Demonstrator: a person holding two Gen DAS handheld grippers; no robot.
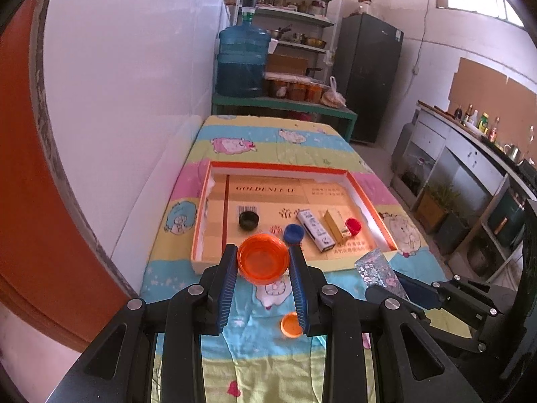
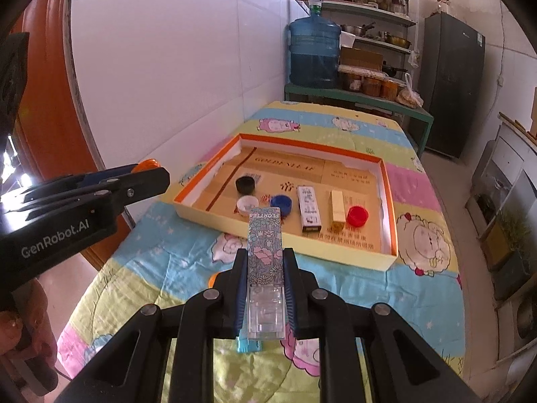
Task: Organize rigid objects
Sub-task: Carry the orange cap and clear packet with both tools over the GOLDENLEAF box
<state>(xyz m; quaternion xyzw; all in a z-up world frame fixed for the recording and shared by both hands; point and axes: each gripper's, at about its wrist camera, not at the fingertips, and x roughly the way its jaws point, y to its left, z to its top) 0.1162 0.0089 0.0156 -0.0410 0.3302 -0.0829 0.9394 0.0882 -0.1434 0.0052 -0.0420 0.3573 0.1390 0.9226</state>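
My left gripper (image 1: 263,262) is shut on a large orange lid (image 1: 263,259), held above the near edge of the orange-rimmed cardboard tray (image 1: 278,167). My right gripper (image 2: 263,265) is shut on a floral-patterned box (image 2: 264,245) with a clear end, held in front of the tray (image 2: 386,262). In the tray lie a black cap (image 1: 249,219), a blue cap (image 1: 293,233), a white carton (image 1: 316,230), a yellow box (image 1: 335,223) and a red cap (image 1: 353,225). A white cap (image 2: 245,205) also shows in the right wrist view. A small orange cap (image 1: 289,325) lies on the cloth below my left gripper.
The table has a striped cartoon cloth (image 1: 268,134) and stands against a white wall (image 1: 134,100) on the left. A blue water jug (image 1: 243,62) and shelves stand beyond the table. A small blue item (image 2: 246,346) lies under my right gripper. A counter (image 1: 470,154) runs along the right.
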